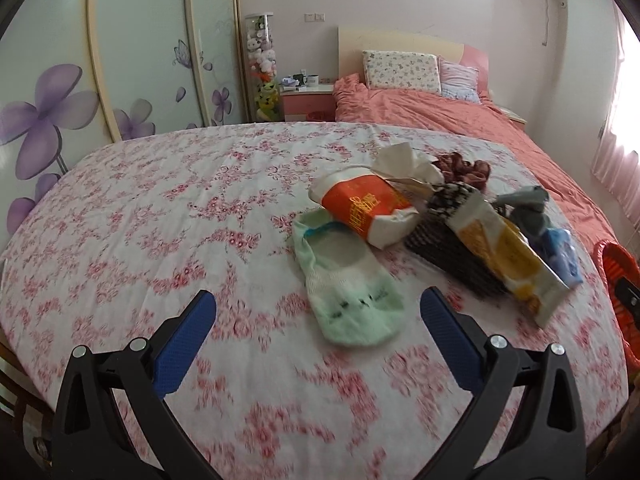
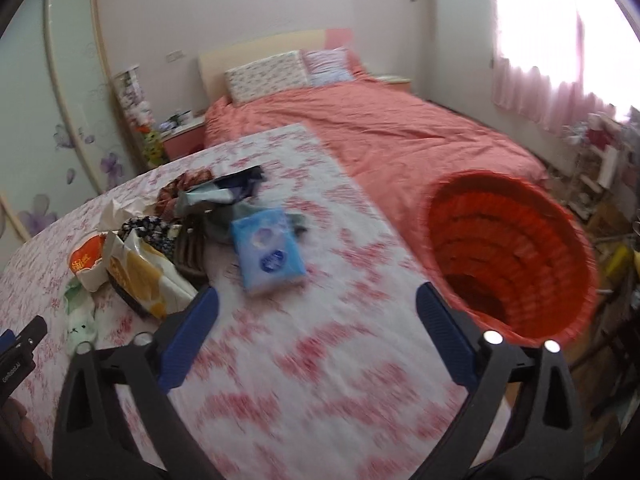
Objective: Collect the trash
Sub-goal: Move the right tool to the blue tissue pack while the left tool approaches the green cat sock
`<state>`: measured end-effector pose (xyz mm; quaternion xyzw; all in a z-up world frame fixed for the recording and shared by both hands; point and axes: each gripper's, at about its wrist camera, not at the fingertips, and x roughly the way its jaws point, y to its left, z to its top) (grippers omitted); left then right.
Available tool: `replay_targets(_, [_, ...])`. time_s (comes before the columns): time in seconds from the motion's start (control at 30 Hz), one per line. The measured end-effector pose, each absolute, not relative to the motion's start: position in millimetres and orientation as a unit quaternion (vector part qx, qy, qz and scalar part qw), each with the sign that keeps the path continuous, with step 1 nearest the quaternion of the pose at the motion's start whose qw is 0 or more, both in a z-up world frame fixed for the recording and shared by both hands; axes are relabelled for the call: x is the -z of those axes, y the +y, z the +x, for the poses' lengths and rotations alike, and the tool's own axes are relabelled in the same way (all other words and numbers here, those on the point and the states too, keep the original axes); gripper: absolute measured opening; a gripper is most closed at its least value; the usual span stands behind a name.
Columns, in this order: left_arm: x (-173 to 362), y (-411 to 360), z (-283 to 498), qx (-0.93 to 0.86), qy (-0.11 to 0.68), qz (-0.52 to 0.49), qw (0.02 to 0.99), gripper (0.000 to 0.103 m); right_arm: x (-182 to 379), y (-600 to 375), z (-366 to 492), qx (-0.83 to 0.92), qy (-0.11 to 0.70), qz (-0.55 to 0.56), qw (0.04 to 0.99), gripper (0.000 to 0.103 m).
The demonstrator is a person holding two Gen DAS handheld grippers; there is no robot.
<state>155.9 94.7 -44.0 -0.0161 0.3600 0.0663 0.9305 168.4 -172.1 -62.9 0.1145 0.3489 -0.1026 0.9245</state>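
Observation:
Trash lies in a pile on the floral table cloth (image 1: 160, 220): an orange-and-white wrapper (image 1: 360, 208), a crumpled tissue (image 1: 400, 162) and a yellow-and-white snack wrapper (image 1: 508, 256) resting across a dark woven tray (image 1: 444, 248). My left gripper (image 1: 318, 300) is open and holds nothing, its fingers either side of a pale green sock (image 1: 348, 288). In the right wrist view my right gripper (image 2: 317, 294) is open and holds nothing above bare cloth, just short of a blue tissue pack (image 2: 268, 250). An orange basket bin (image 2: 508, 256) stands off the table's right edge.
A brown scrunchie (image 1: 464, 168), a grey sock (image 1: 528, 208) and dark cloth (image 2: 236, 184) lie among the pile. A bed with a coral cover (image 2: 380, 132) is behind the table. A wardrobe (image 1: 140, 60) is on the left and cluttered shelves (image 2: 600, 168) on the right.

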Motion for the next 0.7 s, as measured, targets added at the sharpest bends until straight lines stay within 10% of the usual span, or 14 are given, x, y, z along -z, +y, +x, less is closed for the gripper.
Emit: replay_targets(0.7, [88,94,222,-0.070,0.428,-0.017,0.901,0.094,111,-163,256,0.081,0.423,0.103,0.897,0.063])
